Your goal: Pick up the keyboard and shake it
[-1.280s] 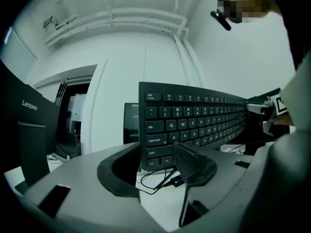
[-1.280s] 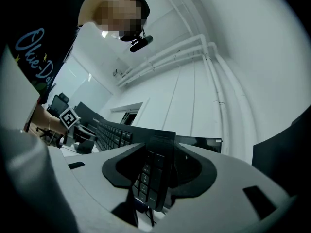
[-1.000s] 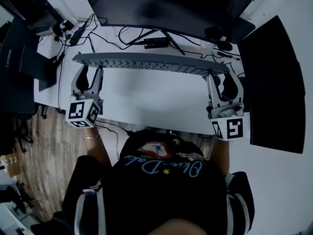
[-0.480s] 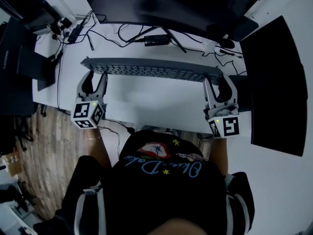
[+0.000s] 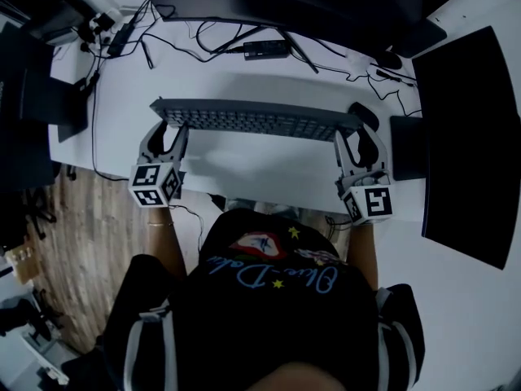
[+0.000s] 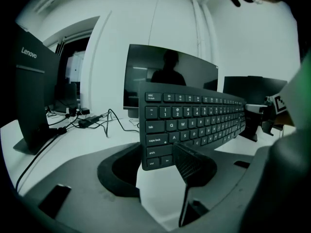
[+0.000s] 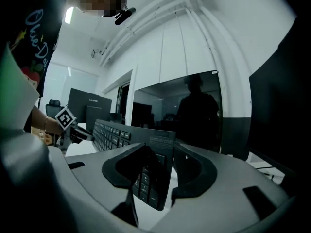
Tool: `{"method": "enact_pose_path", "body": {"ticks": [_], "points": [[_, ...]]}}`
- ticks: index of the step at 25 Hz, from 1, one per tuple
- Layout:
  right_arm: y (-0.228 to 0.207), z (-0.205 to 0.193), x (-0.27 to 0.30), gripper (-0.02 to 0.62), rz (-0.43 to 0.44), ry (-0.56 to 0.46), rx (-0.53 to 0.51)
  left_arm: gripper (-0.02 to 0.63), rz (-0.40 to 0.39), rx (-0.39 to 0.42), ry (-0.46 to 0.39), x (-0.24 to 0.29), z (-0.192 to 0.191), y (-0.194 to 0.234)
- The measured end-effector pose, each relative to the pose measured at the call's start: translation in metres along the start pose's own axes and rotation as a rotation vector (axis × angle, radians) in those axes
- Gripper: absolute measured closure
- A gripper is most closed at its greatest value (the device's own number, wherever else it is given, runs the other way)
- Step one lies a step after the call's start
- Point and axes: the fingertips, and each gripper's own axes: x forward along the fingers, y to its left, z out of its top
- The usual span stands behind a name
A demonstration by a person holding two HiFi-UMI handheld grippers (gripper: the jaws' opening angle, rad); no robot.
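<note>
**Head view.** Risk: each gripper takes only a narrow bite at one end of the keyboard. A hard shake could work one end loose, and the board would then drop onto the desk or swing into the cables behind it. The keyboard spans the gap between the left gripper and the right gripper. It appears to be clear of the desk (a shadow lies beneath it), with its long edge towards the person.

**Left gripper view.** Risk: the pads sit on the bottom-left corner only, near the shift key. A twist there could lever the board out or press keys. The left gripper is clamped on that corner. The keyboard stands nearly on edge, keys facing the camera, and runs off to the right.

**Right gripper view.** Risk: uneven motion between the two hands would bend or wrench the board. The right gripper is closed on the keyboard's right end, one jaw on each face, and the rest runs away to the left.
</note>
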Motion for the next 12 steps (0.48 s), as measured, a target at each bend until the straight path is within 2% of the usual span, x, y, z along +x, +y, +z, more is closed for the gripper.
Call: {"method": "enact_pose_path", "body": {"ticks": [12], "points": [[0.005, -0.077, 0.005, 0.425, 0.010, 0.199, 0.159, 0.417, -0.007, -0.006, 0.194, 0.008, -0.059, 0.002]]}}
